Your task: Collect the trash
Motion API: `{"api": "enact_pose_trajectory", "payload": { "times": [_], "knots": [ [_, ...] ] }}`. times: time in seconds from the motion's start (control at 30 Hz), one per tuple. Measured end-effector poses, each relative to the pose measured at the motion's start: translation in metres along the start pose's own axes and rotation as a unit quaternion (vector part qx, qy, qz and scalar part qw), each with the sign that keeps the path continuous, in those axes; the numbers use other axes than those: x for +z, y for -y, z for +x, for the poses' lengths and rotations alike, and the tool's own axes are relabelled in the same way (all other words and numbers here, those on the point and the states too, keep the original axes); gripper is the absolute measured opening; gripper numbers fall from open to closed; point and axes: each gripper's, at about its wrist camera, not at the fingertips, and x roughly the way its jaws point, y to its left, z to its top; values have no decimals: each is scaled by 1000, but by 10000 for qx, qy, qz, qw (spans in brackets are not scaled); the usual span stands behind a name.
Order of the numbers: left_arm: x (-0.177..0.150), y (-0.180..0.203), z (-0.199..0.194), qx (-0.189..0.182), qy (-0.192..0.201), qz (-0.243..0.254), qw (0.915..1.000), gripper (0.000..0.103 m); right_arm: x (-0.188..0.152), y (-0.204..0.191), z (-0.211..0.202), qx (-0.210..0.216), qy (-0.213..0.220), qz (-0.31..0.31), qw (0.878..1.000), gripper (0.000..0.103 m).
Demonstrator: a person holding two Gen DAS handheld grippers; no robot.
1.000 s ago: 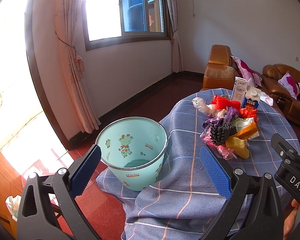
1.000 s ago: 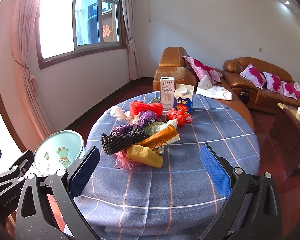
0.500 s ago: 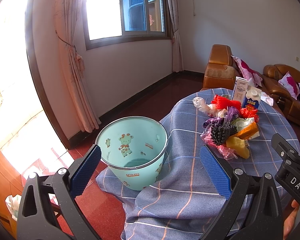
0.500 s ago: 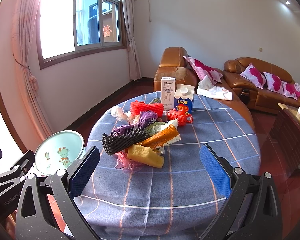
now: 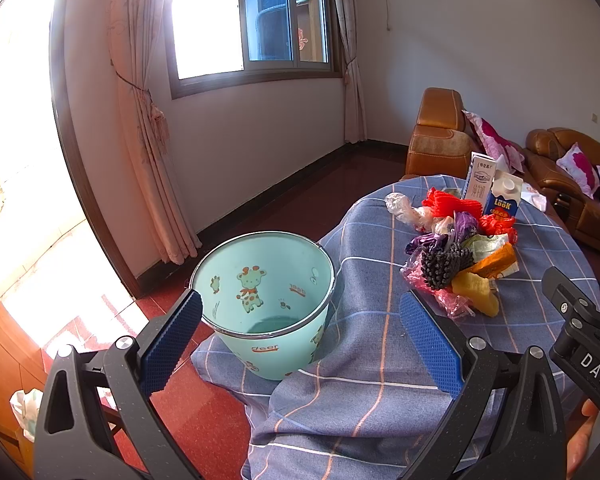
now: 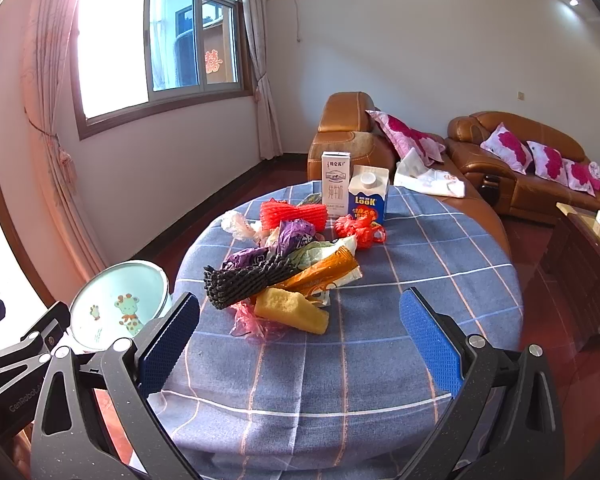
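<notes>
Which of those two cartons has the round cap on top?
The shorter blue carton marked "Look"; the taller white carton beside it has a flat, capless top.

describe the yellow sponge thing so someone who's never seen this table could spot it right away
On the round table with the blue checked cloth, find the heap of trash in the middle. The yellow sponge lies at the heap's nearest edge, just in front of the black foam net; it is the only solid, porous yellow block.

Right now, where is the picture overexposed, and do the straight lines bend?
Left wrist view: the window and sunlit floor at left are blown out to white; the dark door frame bows from fisheye distortion. Right wrist view: the window pane glares, but the pile of coloured trash is evenly lit and sharp.
</notes>
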Motion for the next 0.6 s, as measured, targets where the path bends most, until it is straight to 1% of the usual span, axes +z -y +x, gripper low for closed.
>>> {"api": "enact_pose_trajectory", "payload": {
  "times": [0.37, 0.6],
  "knots": [
    [-1, 0, 0, -5, -7, 6, 10000, 97, 0, -1, -1, 25, -3, -12, 10000, 98],
    [-7, 3, 7, -12, -58, 54, 10000, 97, -3, 5, 7, 58, -93, -4, 9999, 98]
  ]
}}
